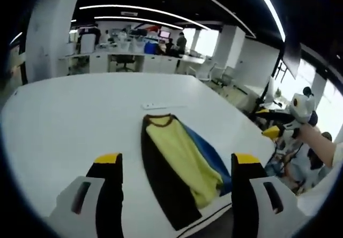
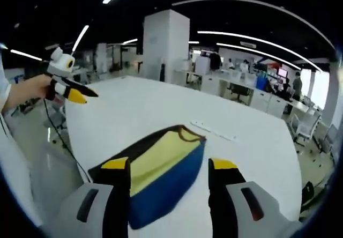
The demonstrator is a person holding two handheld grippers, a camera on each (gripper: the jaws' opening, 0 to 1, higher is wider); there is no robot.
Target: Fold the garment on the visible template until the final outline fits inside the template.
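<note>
- Open-plan office space with desks, chairs and ceiling light strips surrounded a large white bench (image 1: 64, 125), and on it lay the garment (image 1: 179, 165), folded into a long narrow strip with yellow, blue and dark brown panels.
- In the left gripper view its collar end pointed away from the camera toward the middle of the bench, and its long axis ran from there back toward the near edge, between the two fingers of the left gripper (image 1: 177, 165).
- In the right gripper view the garment (image 2: 161, 171) lay diagonally, collar toward the upper right, its lower end close to the bench edge.
- A thin white strip (image 1: 161, 105) lay flat on the bench just beyond the collar, apart from it; whether it marked a template could not be told.
- The left gripper hovered above the garment's near end, its yellow-tipped fingers spread wide with nothing between them but the cloth seen below.
- The right gripper (image 2: 169, 165) likewise hung over the garment, fingers wide apart and holding nothing.
- In the right gripper view the left gripper (image 2: 67, 85) appeared off the bench's left edge, held in a person's hand.
- Wide bare bench stretched beyond and to either side of the garment; its near edge ran close by the garment's lower end.
</note>
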